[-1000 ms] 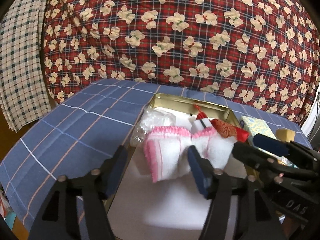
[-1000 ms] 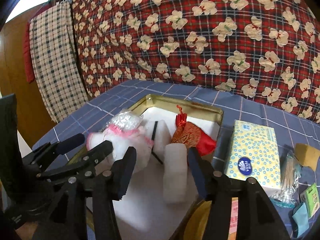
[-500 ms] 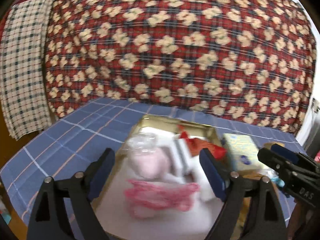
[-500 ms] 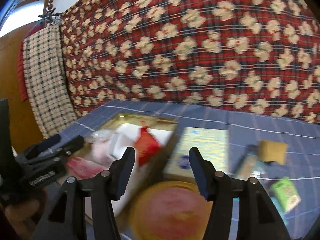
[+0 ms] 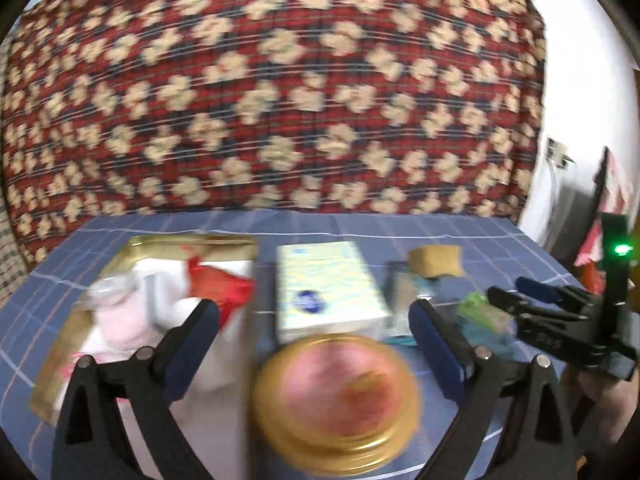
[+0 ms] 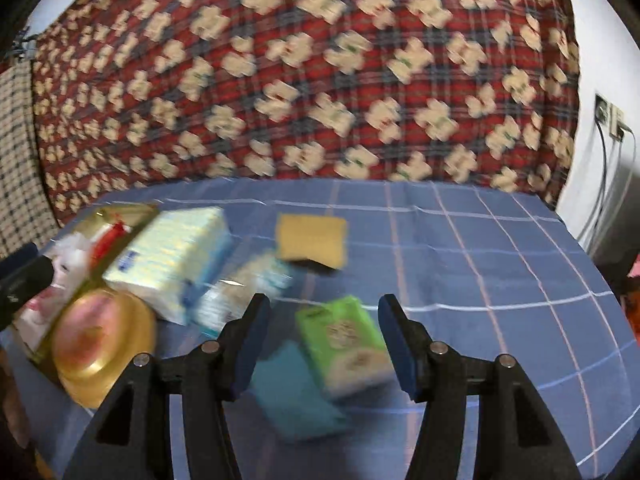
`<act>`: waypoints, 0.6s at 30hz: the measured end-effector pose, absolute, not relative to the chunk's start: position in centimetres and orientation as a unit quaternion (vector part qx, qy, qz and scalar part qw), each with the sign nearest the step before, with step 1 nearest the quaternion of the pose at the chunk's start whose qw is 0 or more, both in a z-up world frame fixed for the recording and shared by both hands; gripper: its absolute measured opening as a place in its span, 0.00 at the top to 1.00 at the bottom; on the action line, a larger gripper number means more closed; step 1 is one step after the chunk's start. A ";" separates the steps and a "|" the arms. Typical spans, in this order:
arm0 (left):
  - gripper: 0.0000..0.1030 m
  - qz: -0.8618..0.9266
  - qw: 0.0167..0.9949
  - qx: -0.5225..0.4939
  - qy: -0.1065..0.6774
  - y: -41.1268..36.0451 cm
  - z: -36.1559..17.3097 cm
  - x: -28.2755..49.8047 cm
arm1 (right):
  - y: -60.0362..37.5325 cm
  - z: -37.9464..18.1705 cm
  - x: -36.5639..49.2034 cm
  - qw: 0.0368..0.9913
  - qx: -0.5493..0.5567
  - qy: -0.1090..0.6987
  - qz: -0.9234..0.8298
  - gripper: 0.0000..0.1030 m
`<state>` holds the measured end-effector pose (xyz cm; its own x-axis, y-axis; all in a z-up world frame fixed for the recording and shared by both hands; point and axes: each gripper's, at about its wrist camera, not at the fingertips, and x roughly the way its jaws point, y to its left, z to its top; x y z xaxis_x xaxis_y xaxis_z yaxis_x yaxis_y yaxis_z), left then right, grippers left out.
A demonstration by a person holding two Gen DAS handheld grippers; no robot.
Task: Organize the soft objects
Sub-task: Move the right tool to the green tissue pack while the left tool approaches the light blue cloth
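Both grippers swung right, away from gold tray (image 5: pixel 192 242). Right gripper (image 6: pixel 320 340) now above green packet (image 6: pixel 344 344), jaws apart, empty. Left gripper (image 5: pixel 314 346) apart, empty, over round tin (image 5: pixel 336 404). Advice: lower straight, centre packet, close gently.

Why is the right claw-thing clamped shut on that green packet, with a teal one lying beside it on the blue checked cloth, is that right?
Not quite: the right gripper is open and holds nothing. The right wrist view shows its fingers spread apart above the green packet. The teal packet does lie beside it on the blue checked cloth.
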<state>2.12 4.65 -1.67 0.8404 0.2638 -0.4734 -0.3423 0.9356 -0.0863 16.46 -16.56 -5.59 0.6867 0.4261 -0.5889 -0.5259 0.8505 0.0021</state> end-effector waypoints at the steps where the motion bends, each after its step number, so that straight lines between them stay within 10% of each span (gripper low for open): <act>1: 0.03 0.146 0.957 -0.081 0.235 3.7 -1.5 2.8 | -16.8 -5.9 16.8 0.913 -0.083 0.304 0.260 0.43; 18: 0.03 0.091 0.954 -0.057 0.280 -2.3 -2.6 8.1 | -16.0 -8.9 20.3 0.870 -0.100 0.386 0.292 0.43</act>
